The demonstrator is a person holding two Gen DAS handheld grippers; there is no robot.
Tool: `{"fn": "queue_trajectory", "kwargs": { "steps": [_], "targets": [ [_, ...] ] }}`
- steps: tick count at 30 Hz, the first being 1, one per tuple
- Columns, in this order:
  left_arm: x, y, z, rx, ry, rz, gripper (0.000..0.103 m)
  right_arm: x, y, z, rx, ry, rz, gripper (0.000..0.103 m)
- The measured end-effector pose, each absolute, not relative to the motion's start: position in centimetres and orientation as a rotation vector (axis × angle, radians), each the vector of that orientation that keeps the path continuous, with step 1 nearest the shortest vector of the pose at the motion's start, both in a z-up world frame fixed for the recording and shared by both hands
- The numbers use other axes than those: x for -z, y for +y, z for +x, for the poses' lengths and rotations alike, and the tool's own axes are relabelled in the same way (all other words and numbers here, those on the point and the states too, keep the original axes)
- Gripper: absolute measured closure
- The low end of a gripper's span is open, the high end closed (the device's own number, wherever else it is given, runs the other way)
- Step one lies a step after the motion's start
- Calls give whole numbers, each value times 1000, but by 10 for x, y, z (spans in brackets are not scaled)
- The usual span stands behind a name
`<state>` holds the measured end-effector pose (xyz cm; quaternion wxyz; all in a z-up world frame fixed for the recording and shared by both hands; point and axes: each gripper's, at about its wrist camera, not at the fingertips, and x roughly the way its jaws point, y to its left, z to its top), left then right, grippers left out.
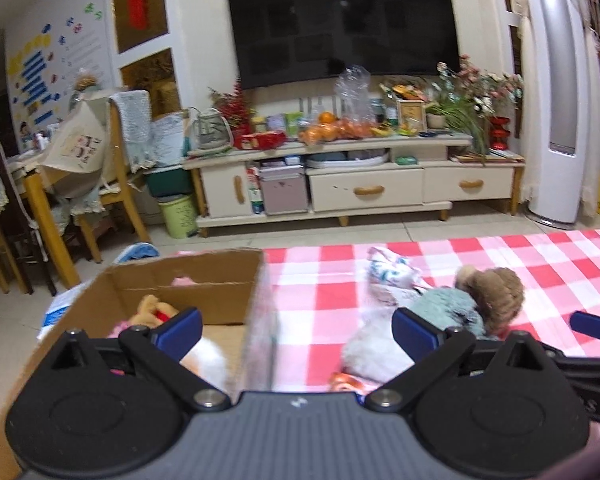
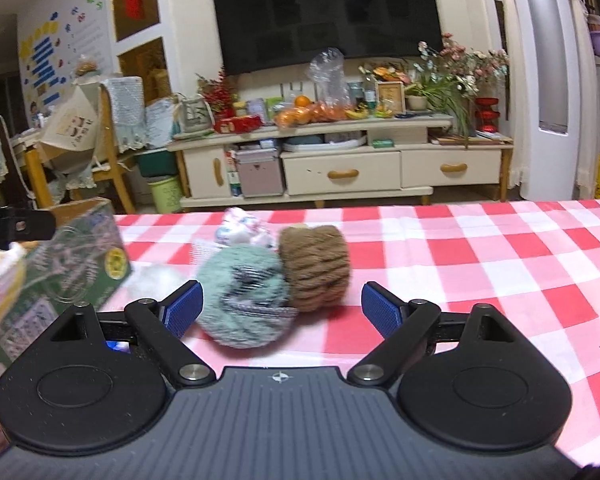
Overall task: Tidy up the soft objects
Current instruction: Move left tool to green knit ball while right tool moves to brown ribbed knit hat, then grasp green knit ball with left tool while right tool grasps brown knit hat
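Both grippers gape wide and empty: the left gripper (image 1: 296,330) low centre over the box (image 1: 228,280) edge, the right gripper (image 2: 282,306) framing the teal plush (image 2: 240,300) and brown plush (image 2: 314,266) at mid-frame on the checked cloth (image 2: 480,256).

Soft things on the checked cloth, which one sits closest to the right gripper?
The fuzzy teal one, lying just ahead of the open right gripper. The brown one sits behind it, the patterned white bundle farther back.
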<state>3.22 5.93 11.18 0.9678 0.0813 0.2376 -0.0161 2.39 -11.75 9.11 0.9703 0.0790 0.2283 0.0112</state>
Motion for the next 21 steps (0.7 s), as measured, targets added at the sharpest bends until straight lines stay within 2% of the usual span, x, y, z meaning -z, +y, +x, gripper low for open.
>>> {"fn": "queue_trajectory", "kwargs": {
  "steps": [21],
  "targets": [
    [-57,17,70,103,618,215,7,-62,-142,91,-73,480,383,0]
  ]
}}
